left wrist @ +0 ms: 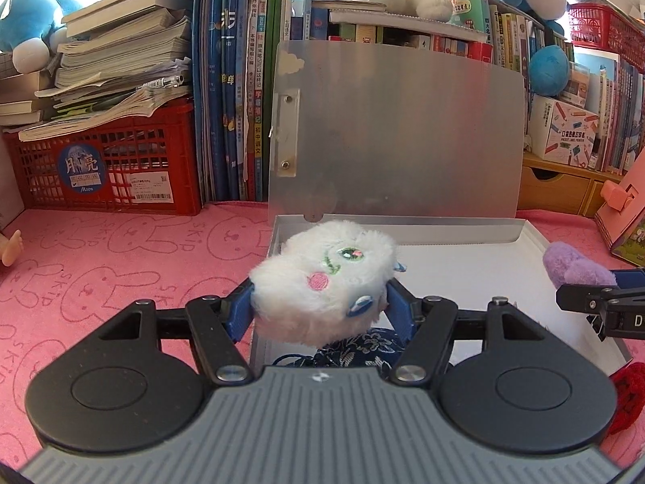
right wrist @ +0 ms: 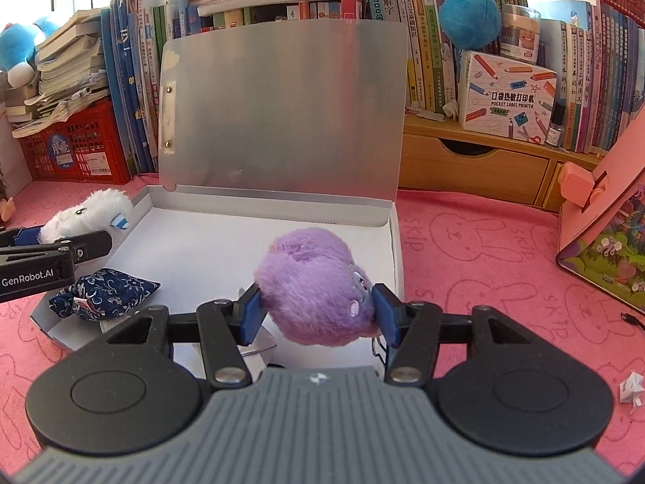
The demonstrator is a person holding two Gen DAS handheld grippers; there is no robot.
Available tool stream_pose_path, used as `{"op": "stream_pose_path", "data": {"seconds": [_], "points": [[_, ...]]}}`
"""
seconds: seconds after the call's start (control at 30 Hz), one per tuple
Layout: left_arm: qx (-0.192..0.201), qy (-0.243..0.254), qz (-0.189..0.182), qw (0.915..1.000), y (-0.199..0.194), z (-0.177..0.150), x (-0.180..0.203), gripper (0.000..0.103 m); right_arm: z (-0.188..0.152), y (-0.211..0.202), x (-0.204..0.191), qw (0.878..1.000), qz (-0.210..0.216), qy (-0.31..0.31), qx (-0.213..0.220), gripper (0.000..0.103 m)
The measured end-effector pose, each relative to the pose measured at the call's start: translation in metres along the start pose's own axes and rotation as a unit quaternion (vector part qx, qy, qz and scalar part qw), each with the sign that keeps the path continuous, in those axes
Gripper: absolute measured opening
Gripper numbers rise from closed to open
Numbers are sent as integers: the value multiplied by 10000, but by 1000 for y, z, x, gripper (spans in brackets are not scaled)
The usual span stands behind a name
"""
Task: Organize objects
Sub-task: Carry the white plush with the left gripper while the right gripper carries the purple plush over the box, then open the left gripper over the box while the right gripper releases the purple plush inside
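My left gripper (left wrist: pixel 320 306) is shut on a white fluffy plush toy (left wrist: pixel 322 278) and holds it above the near left corner of an open white box (left wrist: pixel 463 266). The toy also shows in the right wrist view (right wrist: pixel 86 215). My right gripper (right wrist: pixel 318 308) is shut on a purple fluffy plush toy (right wrist: pixel 314 282) over the box's near right part (right wrist: pixel 209 242). The purple toy shows at the right in the left wrist view (left wrist: pixel 572 268). A blue floral pouch (right wrist: pixel 102 292) lies in the box's near left corner, partly hidden under my left gripper (left wrist: pixel 358 347).
The box's silver lid (left wrist: pixel 403 129) stands upright behind it. Books and a red crate (left wrist: pixel 105 169) line the back. A pink stand (right wrist: pixel 604 218) is on the right, a wooden drawer unit (right wrist: pixel 475 165) behind. A red knitted item (left wrist: pixel 629 395) and crumpled paper (right wrist: pixel 631 393) lie on the pink cloth.
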State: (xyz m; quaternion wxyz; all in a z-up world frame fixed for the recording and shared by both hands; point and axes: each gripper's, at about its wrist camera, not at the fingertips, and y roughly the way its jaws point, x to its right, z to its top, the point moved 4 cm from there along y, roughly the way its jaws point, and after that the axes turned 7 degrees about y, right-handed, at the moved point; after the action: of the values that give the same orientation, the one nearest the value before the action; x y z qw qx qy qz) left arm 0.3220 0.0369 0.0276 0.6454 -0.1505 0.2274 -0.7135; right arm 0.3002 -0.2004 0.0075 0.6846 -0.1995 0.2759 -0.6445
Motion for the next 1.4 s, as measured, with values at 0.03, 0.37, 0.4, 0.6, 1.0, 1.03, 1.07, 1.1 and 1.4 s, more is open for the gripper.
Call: {"op": "stream_pose_path", "data": {"seconds": [0.03, 0.37, 0.4, 0.6, 1.0, 1.03, 1.07, 1.1, 1.4], "points": [[-19, 14, 1, 10000, 2, -2, 0, 71, -1, 2, 0, 10000, 7, 12, -21, 60], [-140, 91, -14, 9999, 9, -11, 3, 71, -4, 5, -1, 10000, 26, -42, -61, 58], [-150, 96, -11, 9998, 8, -11, 3, 71, -4, 5, -1, 10000, 33, -22, -53, 59], [-116, 132, -36, 9998, 3, -12, 4, 73, -2, -2, 0, 9999, 74, 68, 6, 65], [45, 153, -114, 9998, -27, -8, 11, 84, 4, -41, -4, 9991, 257, 39, 327, 71], [67, 146, -130, 9998, -31, -7, 11, 84, 4, -46, -5, 9990, 265, 8, 365, 71], [93, 137, -148, 9998, -35, -7, 11, 84, 3, -50, -5, 9988, 275, -24, 402, 71], [112, 133, -164, 9997, -40, -7, 11, 84, 2, -54, -5, 9986, 289, -50, 437, 71], [394, 246, -416, 9981, -91, -17, 22, 88, -14, -99, -5, 9960, 438, -255, 742, 73]]}}
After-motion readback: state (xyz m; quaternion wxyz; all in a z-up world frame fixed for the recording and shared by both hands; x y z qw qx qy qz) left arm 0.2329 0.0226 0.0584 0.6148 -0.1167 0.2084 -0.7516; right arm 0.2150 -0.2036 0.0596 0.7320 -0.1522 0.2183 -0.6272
